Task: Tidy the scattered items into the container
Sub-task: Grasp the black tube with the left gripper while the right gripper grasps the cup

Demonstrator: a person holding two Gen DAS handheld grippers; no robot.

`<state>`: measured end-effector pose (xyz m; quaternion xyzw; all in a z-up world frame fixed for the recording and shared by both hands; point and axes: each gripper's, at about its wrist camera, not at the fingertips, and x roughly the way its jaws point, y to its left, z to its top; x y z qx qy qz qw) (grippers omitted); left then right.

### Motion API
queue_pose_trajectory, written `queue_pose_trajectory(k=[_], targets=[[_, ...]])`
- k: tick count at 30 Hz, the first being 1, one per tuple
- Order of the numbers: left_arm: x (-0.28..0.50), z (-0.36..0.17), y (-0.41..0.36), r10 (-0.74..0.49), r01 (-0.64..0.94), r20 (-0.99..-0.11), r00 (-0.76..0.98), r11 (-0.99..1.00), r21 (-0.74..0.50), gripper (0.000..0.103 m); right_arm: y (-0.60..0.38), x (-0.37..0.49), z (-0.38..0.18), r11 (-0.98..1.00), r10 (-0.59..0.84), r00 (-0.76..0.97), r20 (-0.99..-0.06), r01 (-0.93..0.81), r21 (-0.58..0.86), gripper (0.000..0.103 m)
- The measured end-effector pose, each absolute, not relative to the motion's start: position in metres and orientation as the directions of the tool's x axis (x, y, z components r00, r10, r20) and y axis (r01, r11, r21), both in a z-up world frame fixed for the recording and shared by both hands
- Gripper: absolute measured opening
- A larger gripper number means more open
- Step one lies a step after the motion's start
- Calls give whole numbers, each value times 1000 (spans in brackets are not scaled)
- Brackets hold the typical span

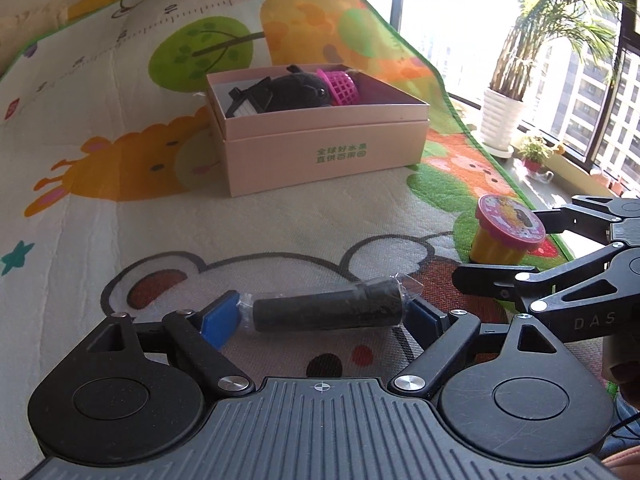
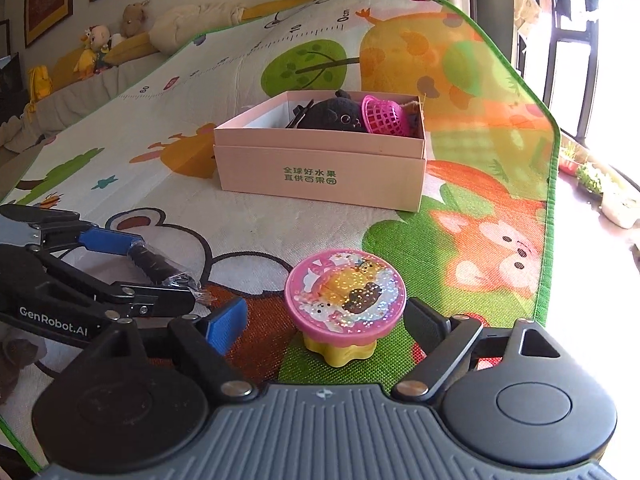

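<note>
From the left wrist view, the left claw (image 1: 323,316) is reaching low over a cartoon-printed play mat (image 1: 120,216), and a black cylinder in clear wrap (image 1: 328,309) is lying crosswise between its blue pads (image 1: 219,320); both pads are sitting at the cylinder's ends, so the claw is looking clamped on it lengthwise. Farther up the mat a pink cardboard box (image 1: 324,152) with green printing is standing open, holding a black plush toy (image 1: 296,90), a small magenta basket (image 1: 340,86) tipped on its side, and a dark-and-white item (image 1: 244,106) that is too hidden to name. To the right, the right claw (image 1: 508,248) is coming in around a yellow tub with a pink glittery lid (image 1: 509,230), which is standing upright on the mat near its green edge; a potted palm (image 1: 504,116) is standing by the window beyond. From the right wrist view, the right claw (image 2: 324,322) is straddling the same tub (image 2: 346,290), its fingers apart with a visible gap on each side of the lid, so nothing is being gripped there. At left, the left claw (image 2: 160,276) is holding the wrapped cylinder (image 2: 160,266) just above the mat (image 2: 500,200). The box (image 2: 320,172) is sitting ahead, well apart from both claws, with the plush toy (image 2: 336,116) and basket (image 2: 384,116) inside. Stuffed toys (image 2: 96,48) are lining the far wall.
</note>
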<state>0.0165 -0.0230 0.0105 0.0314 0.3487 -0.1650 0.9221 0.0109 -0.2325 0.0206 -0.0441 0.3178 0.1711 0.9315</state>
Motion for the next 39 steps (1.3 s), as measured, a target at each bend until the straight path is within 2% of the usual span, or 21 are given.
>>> queue_pose_trajectory(k=[2,3,4,6,14,18,24,34,39], targets=[[17,11,-23,-287,329,-655,699,942,-62,93,-233,12,19,939,287,732,-618,-343,29,69],[18,11,-23,-288,333,-658,696,941,-60,94,-234,11,19,939,292,727,-622,-343,40,57],[19,11,-25,-288,337,-660,694,940,-56,95,-235,11,19,939,293,727,-621,-340,46,50],[20,10,-27,-283,340,-662,693,939,-47,96,-236,10,20,940,292,731,-617,-337,46,43],[21,8,-34,-250,334,-662,706,942,0,97,-234,0,27,932,304,754,-582,-361,19,40],[22,9,-33,-245,334,-660,710,943,10,92,-235,-4,28,930,310,757,-575,-368,16,40],[19,14,-34,-257,349,-658,708,937,9,90,-237,-8,32,931,304,765,-568,-364,7,40],[16,35,-36,-268,364,-627,731,931,27,90,-254,-22,43,924,311,771,-555,-381,-12,40],[25,55,-36,-265,364,-583,768,929,58,90,-260,-16,59,916,347,770,-535,-401,16,40]])
